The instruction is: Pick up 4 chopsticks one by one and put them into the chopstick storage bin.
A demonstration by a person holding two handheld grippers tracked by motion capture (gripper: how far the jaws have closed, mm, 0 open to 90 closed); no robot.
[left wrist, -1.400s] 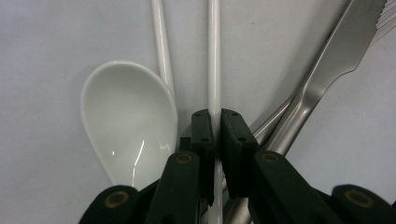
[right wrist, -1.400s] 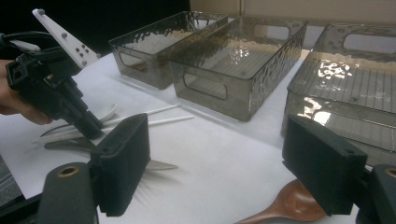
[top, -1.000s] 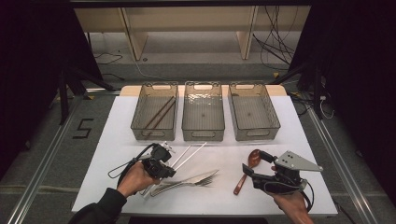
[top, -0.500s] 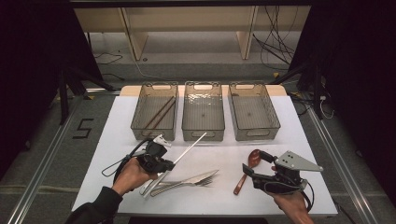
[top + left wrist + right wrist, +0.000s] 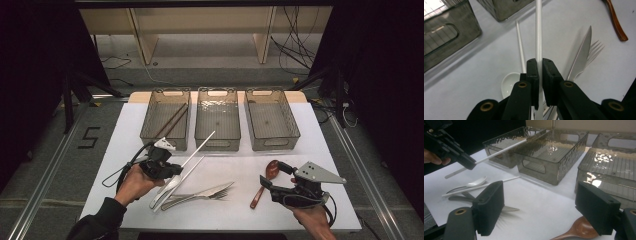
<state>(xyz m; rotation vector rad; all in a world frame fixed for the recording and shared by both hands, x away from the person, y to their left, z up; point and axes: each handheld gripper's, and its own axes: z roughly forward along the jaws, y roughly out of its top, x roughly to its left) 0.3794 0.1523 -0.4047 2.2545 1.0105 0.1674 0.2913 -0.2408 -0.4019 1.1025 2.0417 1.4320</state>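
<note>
White plastic, a chopstick (image 5: 198, 148) sits pinched in the left gripper (image 5: 176, 171), lifted off the table (image 5: 325, 150) and slanting toward the middle bin (image 5: 218, 119). The right gripper (image 5: 272, 176), jaws spread, hovers near the table's front edge beside a wooden spoon (image 5: 263, 182). Floor tape (image 5: 88, 137) reads "5".

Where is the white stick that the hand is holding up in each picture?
High view: white chopstick slants up-right from the left hand-held gripper, left of centre.
Left gripper view: it runs straight up the middle, pinched between the jaws.
Right gripper view: it crosses the upper left.
Shared landmark: the middle bin, which its tip points toward.
</note>
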